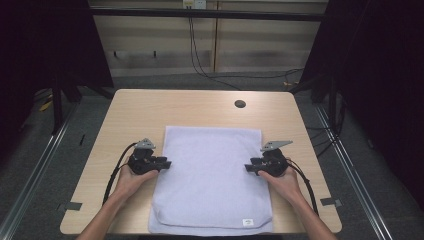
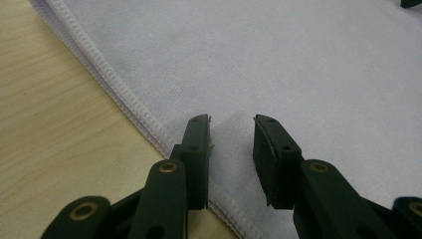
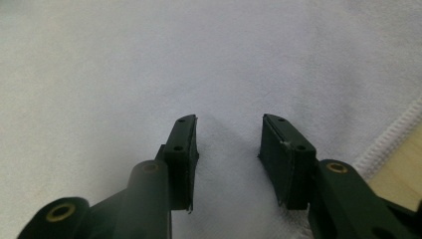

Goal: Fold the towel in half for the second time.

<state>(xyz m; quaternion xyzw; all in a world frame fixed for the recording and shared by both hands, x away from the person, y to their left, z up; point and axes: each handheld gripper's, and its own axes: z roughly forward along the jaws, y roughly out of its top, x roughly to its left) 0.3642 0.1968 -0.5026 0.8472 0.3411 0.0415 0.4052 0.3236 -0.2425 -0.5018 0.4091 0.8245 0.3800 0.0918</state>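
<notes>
Cloth: pale lavender folded terry towel [image 1: 210, 180] lying flat on light wooden worktop [image 1: 150, 107], toward 6 o'clock.
Left gripper [image 1: 167, 163]: at towel's 9 o'clock hem, fingers [image 2: 196, 149] parted over the fabric, nothing gripped.
Right gripper [image 1: 247, 168]: at 3 o'clock edge, fingers [image 3: 181, 149] likewise apart.

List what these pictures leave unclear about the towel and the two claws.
- High view: the towel's near edge is cut off by the frame's bottom edge.
- High view: the print on the small label is too small to read.
- Left gripper view: whether the left claw presses into the cloth cannot be told.
- Right gripper view: the same holds for the right claw; the far cloth is blurred.
</notes>
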